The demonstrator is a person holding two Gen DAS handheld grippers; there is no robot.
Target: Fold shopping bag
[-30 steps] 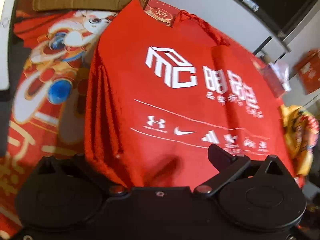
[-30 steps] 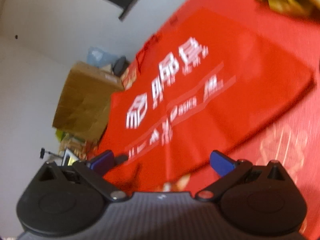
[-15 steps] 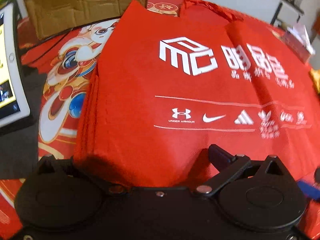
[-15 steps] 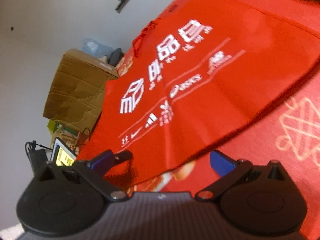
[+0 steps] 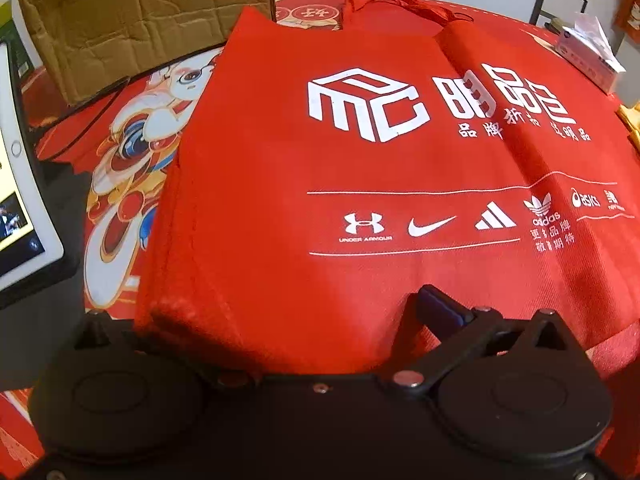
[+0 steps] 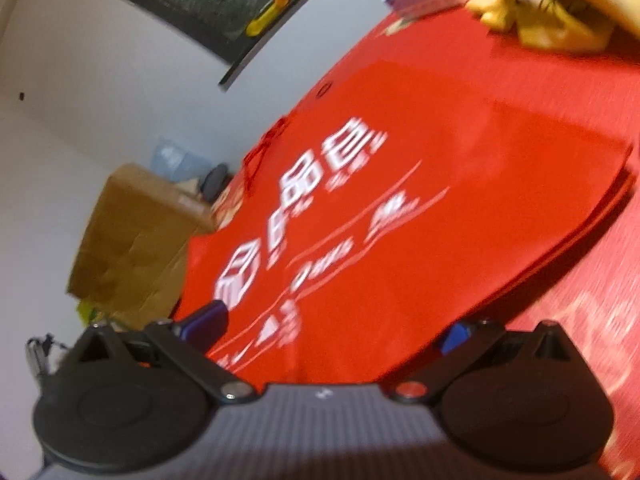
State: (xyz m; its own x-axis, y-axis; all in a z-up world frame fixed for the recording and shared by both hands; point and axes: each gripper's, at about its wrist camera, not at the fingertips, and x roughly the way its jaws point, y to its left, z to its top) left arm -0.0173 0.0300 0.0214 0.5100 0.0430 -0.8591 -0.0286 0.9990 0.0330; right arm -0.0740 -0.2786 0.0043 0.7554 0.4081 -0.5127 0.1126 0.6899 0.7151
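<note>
A red shopping bag (image 5: 400, 168) with white logos lies flat on the red tablecloth (image 5: 132, 168), its handles (image 5: 400, 0) at the far end. My left gripper (image 5: 300, 320) is at the bag's near left corner. It is open: the right finger (image 5: 436, 308) rests on the fabric, and the left one is hidden under the bag's edge. In the blurred right wrist view, the bag (image 6: 400, 208) stretches away at a tilt. My right gripper (image 6: 330, 328) is open, with the bag's near edge between its spread blue-tipped fingers (image 6: 204, 320).
A cardboard box (image 5: 140, 20) stands at the back left and a tablet (image 5: 20, 200) at the left edge. A tissue box (image 5: 588, 52) sits at the far right. Yellow packaging (image 6: 540, 12) lies beyond the bag. A white wall (image 6: 100, 80) rises behind the table.
The left wrist view has levelled out and closed in on the bag's near edge. The right gripper has shifted over that edge, and its view is now blurred by motion. Both stay open.
</note>
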